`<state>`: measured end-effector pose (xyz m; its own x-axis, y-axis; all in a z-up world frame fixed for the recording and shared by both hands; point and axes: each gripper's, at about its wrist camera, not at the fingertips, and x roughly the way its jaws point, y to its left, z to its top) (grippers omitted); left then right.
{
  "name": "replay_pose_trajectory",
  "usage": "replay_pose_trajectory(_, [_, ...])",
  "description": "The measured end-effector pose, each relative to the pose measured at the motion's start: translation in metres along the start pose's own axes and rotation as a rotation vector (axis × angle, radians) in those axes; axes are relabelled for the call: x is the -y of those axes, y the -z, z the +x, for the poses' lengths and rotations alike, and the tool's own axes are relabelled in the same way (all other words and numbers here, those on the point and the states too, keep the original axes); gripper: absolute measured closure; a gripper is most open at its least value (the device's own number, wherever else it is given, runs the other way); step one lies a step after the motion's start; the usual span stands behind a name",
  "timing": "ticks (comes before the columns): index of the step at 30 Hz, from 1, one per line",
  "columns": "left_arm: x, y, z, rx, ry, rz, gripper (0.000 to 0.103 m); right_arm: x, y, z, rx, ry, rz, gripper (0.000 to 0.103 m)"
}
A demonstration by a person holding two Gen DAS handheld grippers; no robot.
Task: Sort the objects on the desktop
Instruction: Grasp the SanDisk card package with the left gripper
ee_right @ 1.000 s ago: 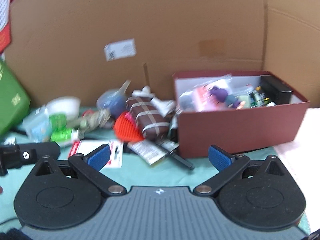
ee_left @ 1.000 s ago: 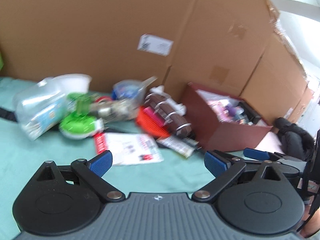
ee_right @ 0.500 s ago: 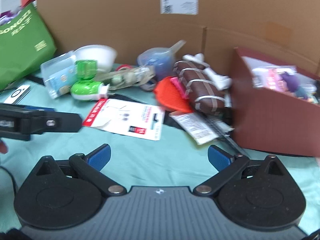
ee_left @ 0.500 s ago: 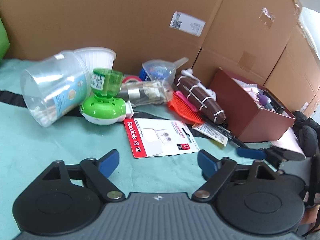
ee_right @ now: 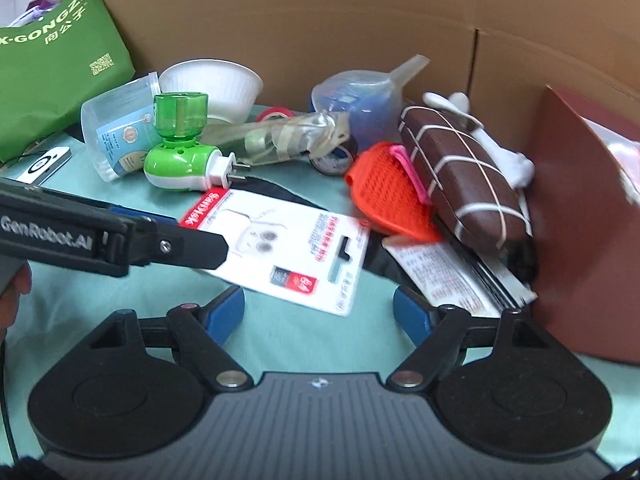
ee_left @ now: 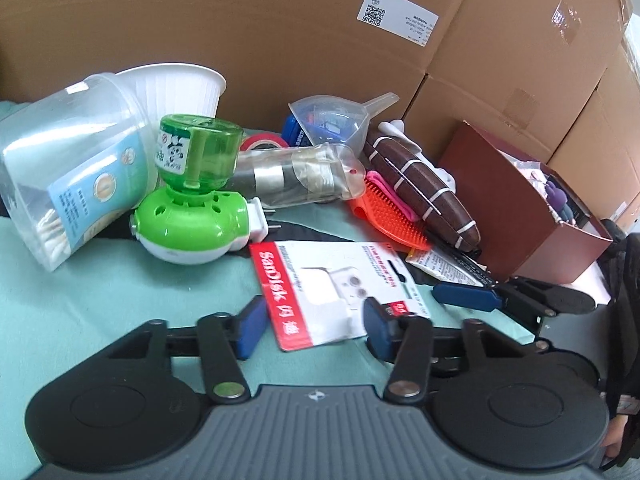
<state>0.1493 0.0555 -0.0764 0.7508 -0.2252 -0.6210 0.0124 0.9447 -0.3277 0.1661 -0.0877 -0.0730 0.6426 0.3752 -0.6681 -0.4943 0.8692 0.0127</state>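
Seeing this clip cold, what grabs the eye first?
The bright green plug-in device at the left of the pile, then the red-and-white SanDisk card pack lying flat on the teal cloth between the open left gripper fingers. At the right stands a dark red box holding small items.

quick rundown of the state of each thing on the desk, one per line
left gripper: open, fingers either side of the card
right gripper: open, empty
SanDisk card: flat on the cloth
green plug-in: on its side
cotton swab tub: tipped over
white cup: upright
red box: open, holding items
funnel: on its side
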Motion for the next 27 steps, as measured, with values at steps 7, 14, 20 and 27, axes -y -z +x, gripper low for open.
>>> replay_pose_trajectory(7, [0.001,-0.005,0.001,0.002,0.002,-0.040,0.065,-0.002,-0.006,0.007,0.007,-0.018,-0.017,0.023])
replay_pose_trajectory(14, [-0.001,-0.009,0.000,0.042,0.033,-0.127,0.058,-0.001,-0.004,0.007,0.024,-0.011,-0.011,0.023])
replay_pose_trajectory(20, [0.010,-0.013,0.013,0.038,-0.016,-0.112,0.059,-0.003,-0.003,0.016,0.044,0.033,0.021,0.026])
replay_pose_trajectory(27, [0.017,-0.022,-0.005,0.105,0.008,-0.099,0.076,0.007,0.000,0.016,0.066,0.050,0.087,0.044])
